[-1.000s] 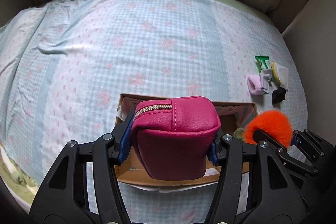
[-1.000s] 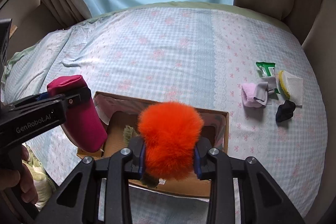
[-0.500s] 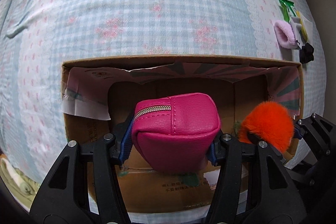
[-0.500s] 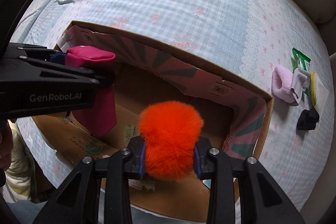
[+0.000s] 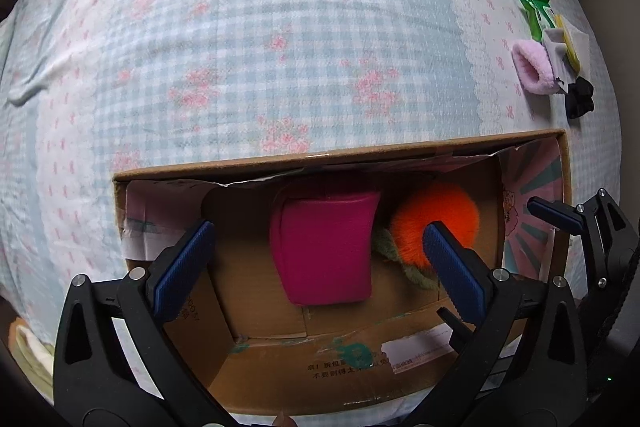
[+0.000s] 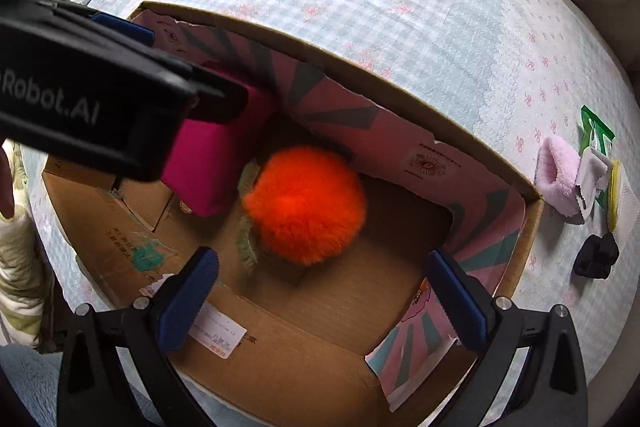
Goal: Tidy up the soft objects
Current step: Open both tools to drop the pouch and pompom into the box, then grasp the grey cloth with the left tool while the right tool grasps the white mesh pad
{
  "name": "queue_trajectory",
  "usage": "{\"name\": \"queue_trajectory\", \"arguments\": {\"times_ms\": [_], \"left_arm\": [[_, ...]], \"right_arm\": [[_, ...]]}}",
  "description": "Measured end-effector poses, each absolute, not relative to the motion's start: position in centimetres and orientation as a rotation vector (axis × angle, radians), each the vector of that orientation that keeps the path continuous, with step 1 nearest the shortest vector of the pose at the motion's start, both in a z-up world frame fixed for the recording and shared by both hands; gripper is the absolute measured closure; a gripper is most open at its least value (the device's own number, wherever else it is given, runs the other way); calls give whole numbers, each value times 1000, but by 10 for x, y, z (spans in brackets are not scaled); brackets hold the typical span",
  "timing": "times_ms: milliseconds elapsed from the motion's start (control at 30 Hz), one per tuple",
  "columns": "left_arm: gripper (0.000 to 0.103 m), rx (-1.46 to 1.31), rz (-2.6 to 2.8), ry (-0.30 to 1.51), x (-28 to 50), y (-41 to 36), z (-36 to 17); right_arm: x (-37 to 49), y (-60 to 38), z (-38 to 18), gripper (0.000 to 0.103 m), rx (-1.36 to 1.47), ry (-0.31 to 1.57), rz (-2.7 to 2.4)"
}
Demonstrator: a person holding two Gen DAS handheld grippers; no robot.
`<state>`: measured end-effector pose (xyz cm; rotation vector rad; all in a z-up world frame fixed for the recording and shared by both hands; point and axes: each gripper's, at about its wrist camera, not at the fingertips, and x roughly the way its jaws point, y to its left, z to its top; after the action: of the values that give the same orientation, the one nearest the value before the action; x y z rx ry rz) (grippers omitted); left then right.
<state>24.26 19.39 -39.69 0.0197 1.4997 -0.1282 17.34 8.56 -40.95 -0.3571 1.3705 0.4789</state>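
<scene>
An open cardboard box [image 5: 340, 157] [image 6: 472, 143] sits on the bed. Inside it lie a magenta zip pouch [image 5: 326, 251] [image 6: 216, 163] and an orange fluffy pompom [image 5: 436, 223] [image 6: 306, 203] with a green furry piece [image 6: 246, 247] beneath it. My left gripper [image 5: 320, 267] is open and empty above the pouch. My right gripper [image 6: 322, 291] is open and empty above the pompom. The right gripper's blue pads [image 5: 552, 215] show at the right edge of the left wrist view.
On the checked bedsheet [image 5: 280, 27] to the right of the box lie a pink fuzzy item [image 6: 558, 167] [image 5: 534, 71], a green packet [image 6: 596, 131], a white cloth [image 6: 592, 171], a yellow-edged white item [image 6: 624, 203] and a black scrunchie [image 6: 596, 255] [image 5: 580, 99].
Both grippers have opened. The pouch and the pompom have dropped from them into the box. Both grippers have moved down closer over the box.
</scene>
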Motion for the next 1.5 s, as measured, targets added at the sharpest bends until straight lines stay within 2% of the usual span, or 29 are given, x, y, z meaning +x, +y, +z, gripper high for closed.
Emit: {"name": "queue_trajectory", "arguments": {"times_ms": [333, 567, 867, 1167, 1367, 1500], "left_arm": [[0, 12, -117, 1467, 224, 198, -375], [0, 23, -124, 1398, 200, 196, -338], [0, -5, -94, 1252, 148, 208, -253], [0, -55, -18, 988, 99, 221, -150], [0, -42, -14, 881, 71, 201, -109], [0, -24, -3, 823, 53, 173, -94]], "right_arm": [[166, 86, -391, 0, -364, 1337, 449], [145, 91, -355, 0, -350, 1292, 426], [105, 82, -271, 0, -299, 1174, 384], [67, 32, -163, 0, -109, 979, 137], [38, -10, -117, 0, 29, 856, -46], [21, -32, -99, 0, 20, 790, -113]]}}
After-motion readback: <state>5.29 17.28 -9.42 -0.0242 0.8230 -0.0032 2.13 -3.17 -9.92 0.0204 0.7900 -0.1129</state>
